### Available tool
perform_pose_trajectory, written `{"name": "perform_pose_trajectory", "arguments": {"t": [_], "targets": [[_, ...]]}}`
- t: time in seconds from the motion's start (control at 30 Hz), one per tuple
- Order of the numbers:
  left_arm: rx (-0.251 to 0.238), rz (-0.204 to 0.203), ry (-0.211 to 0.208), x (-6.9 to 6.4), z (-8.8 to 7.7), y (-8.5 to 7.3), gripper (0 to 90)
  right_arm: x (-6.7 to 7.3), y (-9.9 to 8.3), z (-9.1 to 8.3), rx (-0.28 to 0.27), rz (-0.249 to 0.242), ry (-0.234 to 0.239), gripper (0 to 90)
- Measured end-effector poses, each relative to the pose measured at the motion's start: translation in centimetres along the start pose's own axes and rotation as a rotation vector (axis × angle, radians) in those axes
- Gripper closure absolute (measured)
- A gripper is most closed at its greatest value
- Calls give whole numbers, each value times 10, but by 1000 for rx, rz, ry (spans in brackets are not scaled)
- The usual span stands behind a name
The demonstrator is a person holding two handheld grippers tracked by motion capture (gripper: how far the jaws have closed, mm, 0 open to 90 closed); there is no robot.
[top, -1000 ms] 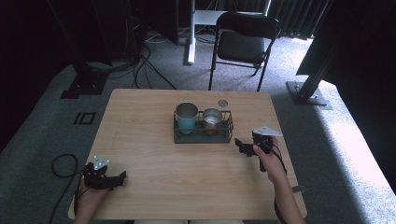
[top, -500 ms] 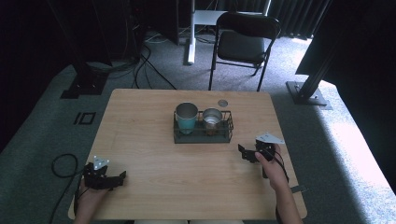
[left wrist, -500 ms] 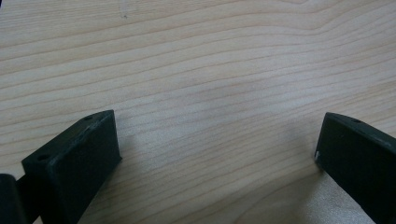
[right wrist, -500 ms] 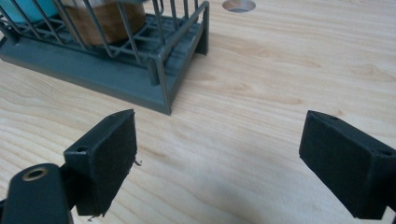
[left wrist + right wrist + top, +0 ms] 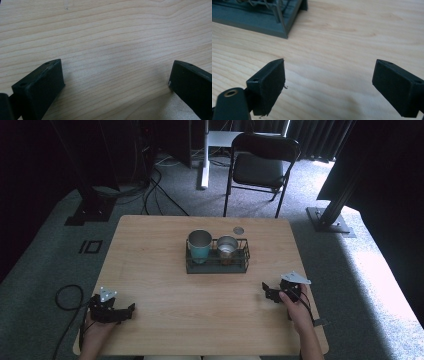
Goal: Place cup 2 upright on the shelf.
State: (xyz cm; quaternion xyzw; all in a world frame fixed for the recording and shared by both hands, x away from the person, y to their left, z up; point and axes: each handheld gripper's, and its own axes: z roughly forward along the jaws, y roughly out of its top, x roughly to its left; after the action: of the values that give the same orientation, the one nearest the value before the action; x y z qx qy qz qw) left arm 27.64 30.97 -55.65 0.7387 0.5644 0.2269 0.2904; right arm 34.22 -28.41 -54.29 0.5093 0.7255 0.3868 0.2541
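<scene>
A dark wire basket (image 5: 217, 266) stands mid-table, holding a teal metal cup (image 5: 199, 246) on its left and a smaller steel cup (image 5: 227, 245) on its right. Its base corner (image 5: 274, 26) shows at the top left of the right gripper view. My right gripper (image 5: 267, 292) rests low over the table's right front, open, with bare wood between its jaws (image 5: 328, 82). Over at the front left corner lies my left gripper (image 5: 127, 311), open too, its jaws spread wide over bare wood (image 5: 116, 75).
A small round grey disc (image 5: 238, 230) lies on the wooden table (image 5: 150, 250) behind the basket. A black folding chair (image 5: 260, 167) stands beyond the far edge. Cables trail on the carpet at the left (image 5: 65, 295).
My right gripper has drawn back from beside the basket toward the front right of the table and lowered. The left gripper has stayed put.
</scene>
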Motion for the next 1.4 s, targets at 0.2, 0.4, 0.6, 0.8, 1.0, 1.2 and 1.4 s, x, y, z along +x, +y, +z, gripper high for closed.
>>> {"name": "perform_pose_trajectory", "arguments": {"t": [0.2,0.4,0.6,0.8,1.0,1.2,1.4], "targets": [[0,0,0,0,0,0,4,-6,-10,-6,31,39,-51,110],[0,0,0,0,0,0,4,-9,-18,-13,42,48,-83,110],[0,0,0,0,0,0,4,-10,-26,-17,62,49,-95,110],[0,0,0,0,0,0,4,-9,-30,-24,78,48,-101,110],[0,0,0,0,0,0,3,-7,-37,-30,109,39,-110,110],[0,0,0,0,0,0,4,-7,-44,-39,131,28,-122,110],[0,0,0,0,0,0,4,-8,-49,-44,142,46,-138,110]]}}
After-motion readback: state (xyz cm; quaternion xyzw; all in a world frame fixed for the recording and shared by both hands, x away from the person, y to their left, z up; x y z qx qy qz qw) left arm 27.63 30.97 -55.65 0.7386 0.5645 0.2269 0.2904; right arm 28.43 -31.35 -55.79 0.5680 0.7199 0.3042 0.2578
